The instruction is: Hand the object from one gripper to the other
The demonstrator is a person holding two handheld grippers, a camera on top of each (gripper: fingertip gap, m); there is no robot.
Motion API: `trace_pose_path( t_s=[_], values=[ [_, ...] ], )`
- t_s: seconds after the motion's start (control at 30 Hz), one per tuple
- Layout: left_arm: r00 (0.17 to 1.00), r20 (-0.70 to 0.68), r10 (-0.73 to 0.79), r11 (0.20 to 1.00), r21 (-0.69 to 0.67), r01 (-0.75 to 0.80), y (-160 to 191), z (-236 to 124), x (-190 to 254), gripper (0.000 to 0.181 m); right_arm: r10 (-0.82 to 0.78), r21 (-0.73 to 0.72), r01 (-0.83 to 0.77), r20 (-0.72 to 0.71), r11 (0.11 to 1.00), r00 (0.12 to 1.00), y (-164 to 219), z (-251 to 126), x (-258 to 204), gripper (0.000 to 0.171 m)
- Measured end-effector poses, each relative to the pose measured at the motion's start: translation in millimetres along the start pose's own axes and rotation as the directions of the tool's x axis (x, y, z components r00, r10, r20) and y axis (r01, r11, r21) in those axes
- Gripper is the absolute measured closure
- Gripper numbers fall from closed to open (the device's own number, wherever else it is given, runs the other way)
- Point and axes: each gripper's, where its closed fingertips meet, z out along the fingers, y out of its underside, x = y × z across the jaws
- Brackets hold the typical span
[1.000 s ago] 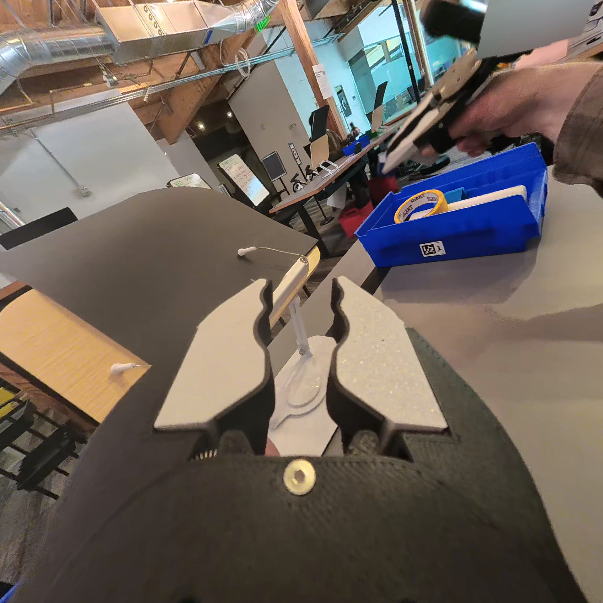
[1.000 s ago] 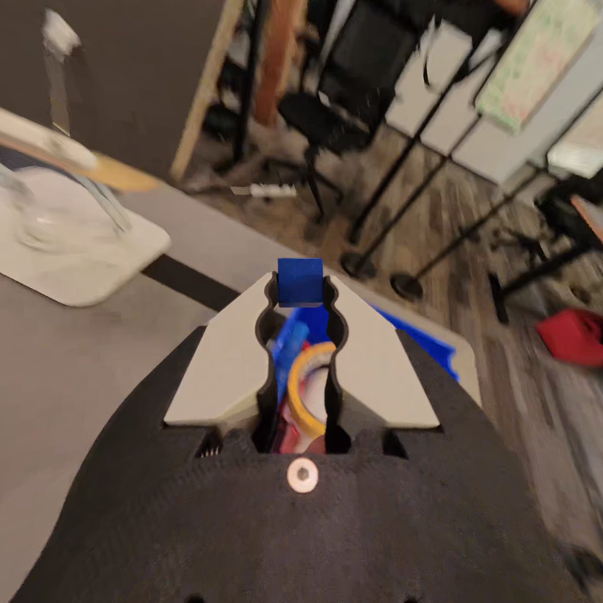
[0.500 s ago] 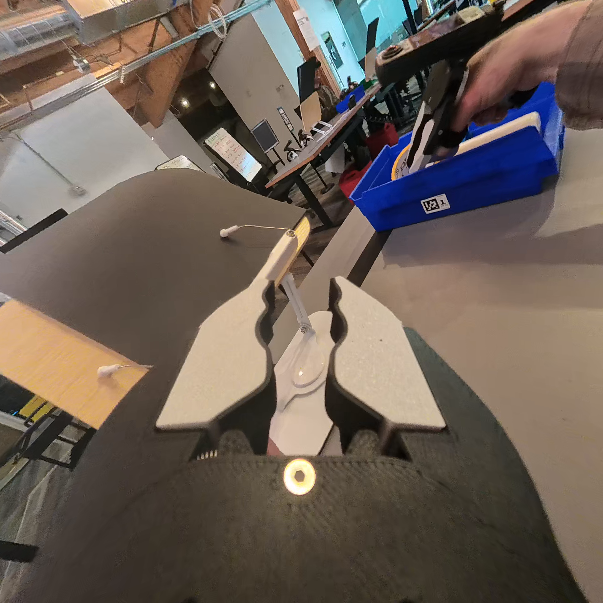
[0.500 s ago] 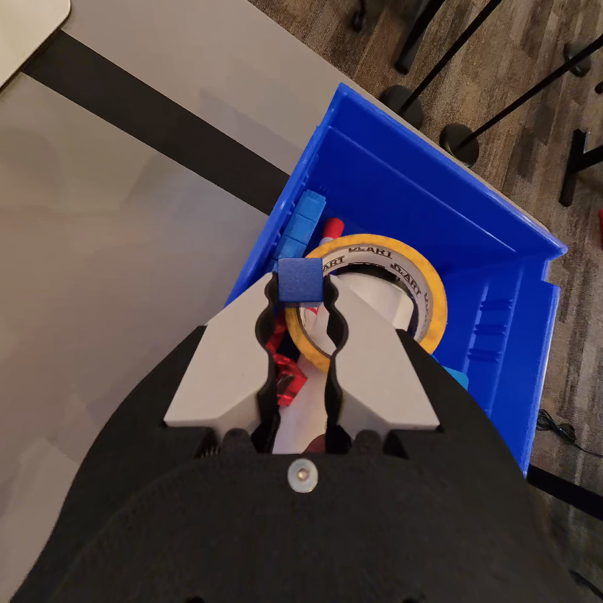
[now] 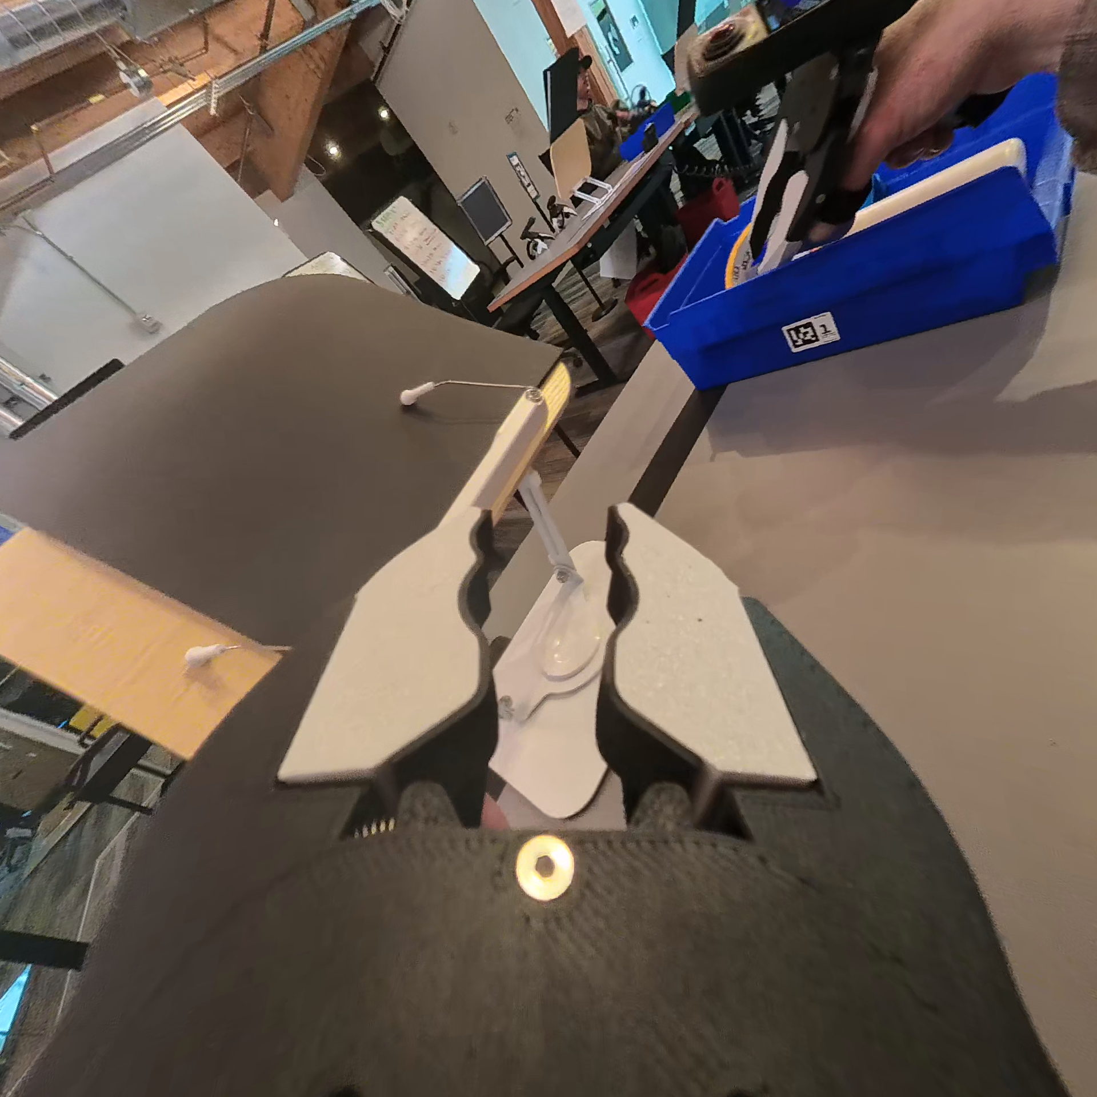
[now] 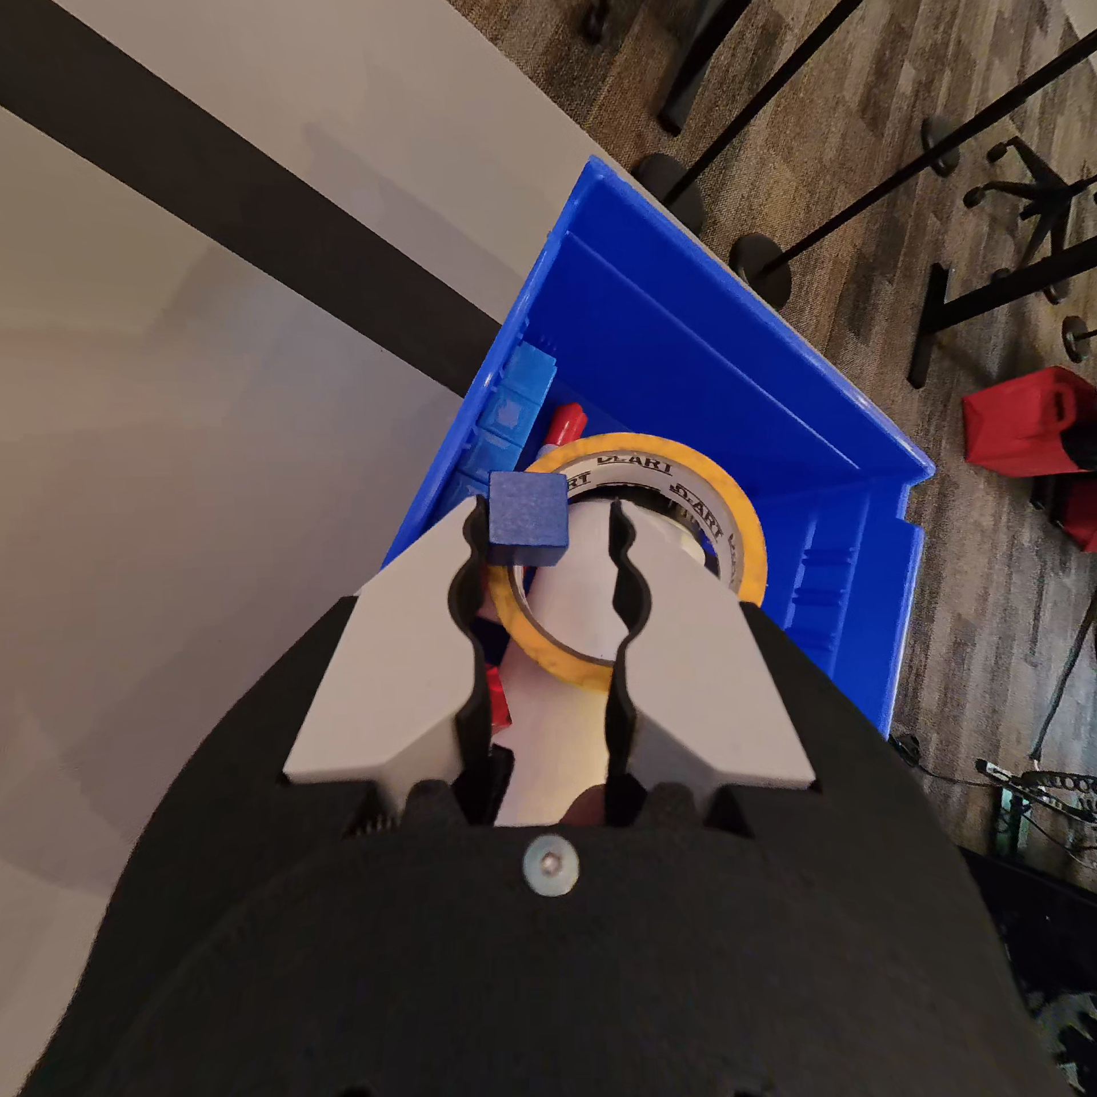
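A small blue cube (image 6: 527, 517) rests against the tip of my right gripper's left finger, with a clear gap to the right finger. My right gripper (image 6: 546, 503) is open and points down into a blue bin (image 6: 682, 368), just above a yellow tape roll (image 6: 742, 522). In the left wrist view the right gripper (image 5: 766, 261) hangs over that bin (image 5: 878, 285), held by a hand. My left gripper (image 5: 547, 513) is open and empty, low over the grey table (image 5: 890, 593), well left of the bin.
The bin also holds a light blue block strip (image 6: 522, 386), a red marker (image 6: 567, 421) and a white tube (image 6: 570, 593). A white stand base (image 5: 558, 766) lies under my left gripper. A black board (image 5: 237, 445) stands to its left. A red container (image 6: 1027, 421) sits on the floor.
My right gripper swung down over the bin, then its jaws opened; the cube now touches only the left finger. My left gripper stayed open and barely moved.
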Motion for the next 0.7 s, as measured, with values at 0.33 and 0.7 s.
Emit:
trace_pose_path(
  t_s=[0.33, 0.7],
  values=[
    [0.982, 0.182, 0.041, 0.996, -0.088, -0.025, 12, -38, -77, 0.142, 0.012, 0.043, -0.009, -0.063, 0.999, 0.998, -12, -9, 10, 0.114],
    [0.958, 0.243, 0.153, 0.883, -0.470, -0.022, 94, -99, -146, 0.136, -0.025, 0.118, 0.027, -0.013, 0.993, 1.000, -34, -15, -6, 0.155]
  ],
)
